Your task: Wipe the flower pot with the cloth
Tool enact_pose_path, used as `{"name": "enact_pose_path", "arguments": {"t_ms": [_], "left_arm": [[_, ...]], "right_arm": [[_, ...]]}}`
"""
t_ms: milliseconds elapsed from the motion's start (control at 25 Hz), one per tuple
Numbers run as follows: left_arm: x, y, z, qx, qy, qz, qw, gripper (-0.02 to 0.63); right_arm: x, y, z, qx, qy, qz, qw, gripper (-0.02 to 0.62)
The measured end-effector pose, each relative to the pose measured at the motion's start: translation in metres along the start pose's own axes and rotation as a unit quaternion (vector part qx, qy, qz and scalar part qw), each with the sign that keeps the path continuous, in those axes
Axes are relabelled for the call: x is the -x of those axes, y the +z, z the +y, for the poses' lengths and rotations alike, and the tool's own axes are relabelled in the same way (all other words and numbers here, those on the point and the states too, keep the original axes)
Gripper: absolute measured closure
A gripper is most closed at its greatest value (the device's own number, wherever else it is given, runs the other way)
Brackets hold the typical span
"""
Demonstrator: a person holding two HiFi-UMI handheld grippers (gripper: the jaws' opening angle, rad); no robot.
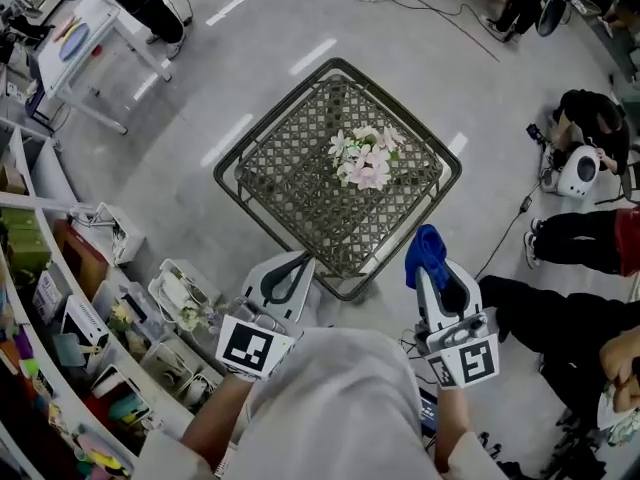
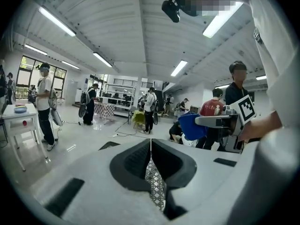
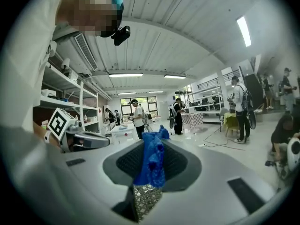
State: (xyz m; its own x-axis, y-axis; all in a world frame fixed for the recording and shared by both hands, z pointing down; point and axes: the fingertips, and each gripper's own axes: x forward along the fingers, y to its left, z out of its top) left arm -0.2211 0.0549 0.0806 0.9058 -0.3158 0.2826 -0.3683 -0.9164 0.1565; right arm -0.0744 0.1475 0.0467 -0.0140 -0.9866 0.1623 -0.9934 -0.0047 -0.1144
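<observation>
On the wire-mesh table (image 1: 240,158) in this busy workshop the flower pot (image 1: 365,158) stands mid-top, mostly blossoms showing, so the right gripper (image 1: 432,268), pinching the blue cloth (image 1: 424,246), should come in low under them, with the left gripper (image 1: 300,263), jaws pressed together empty, best held aside.

mesh table (image 1: 285,168), potted flowers (image 1: 365,158) at centre

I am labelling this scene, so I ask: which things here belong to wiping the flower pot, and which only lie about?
For the job: flower pot, blue cloth, right gripper holding it, wire table under the pot.
Lying about: shelf boxes, white table, white device on the floor.
</observation>
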Motion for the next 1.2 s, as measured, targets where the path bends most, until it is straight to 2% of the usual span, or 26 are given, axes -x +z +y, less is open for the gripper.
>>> {"name": "enact_pose_path", "arguments": {"t_ms": [120, 280, 440, 720, 880, 1040, 1120, 1200], "left_arm": [[-0.026, -0.008, -0.005, 0.003, -0.009, 0.015, 0.9998, 0.578], [-0.056, -0.024, -0.009, 0.026, -0.007, 0.032, 0.9991, 0.578], [-0.084, -0.037, -0.002, 0.01, 0.003, 0.039, 0.9992, 0.578], [-0.122, -0.07, 0.0, 0.011, 0.013, 0.067, 0.9976, 0.578], [-0.152, -0.101, 0.001, 0.019, 0.015, 0.091, 0.9956, 0.576], [-0.181, -0.15, 0.014, 0.017, 0.028, 0.115, 0.9928, 0.573], [-0.197, -0.17, 0.021, 0.011, 0.03, 0.118, 0.9925, 0.513], [-0.21, -0.184, 0.024, 0.006, 0.03, 0.124, 0.9918, 0.489]], "right_arm": [[-0.013, -0.001, -0.021, -0.014, 0.003, 0.001, 1.0, 0.486], [-0.027, -0.007, -0.047, -0.026, 0.018, 0.005, 0.999, 0.486], [-0.041, -0.016, -0.067, -0.027, 0.03, 0.007, 0.999, 0.486], [-0.06, -0.046, -0.107, -0.033, 0.036, 0.016, 0.999, 0.486], [-0.078, -0.07, -0.134, -0.035, 0.045, 0.024, 0.998, 0.486], [-0.095, -0.102, -0.155, -0.041, 0.061, 0.031, 0.997, 0.486], [-0.105, -0.118, -0.166, -0.039, 0.07, 0.034, 0.996, 0.486], [-0.116, -0.133, -0.175, -0.039, 0.08, 0.036, 0.995, 0.486]]}}
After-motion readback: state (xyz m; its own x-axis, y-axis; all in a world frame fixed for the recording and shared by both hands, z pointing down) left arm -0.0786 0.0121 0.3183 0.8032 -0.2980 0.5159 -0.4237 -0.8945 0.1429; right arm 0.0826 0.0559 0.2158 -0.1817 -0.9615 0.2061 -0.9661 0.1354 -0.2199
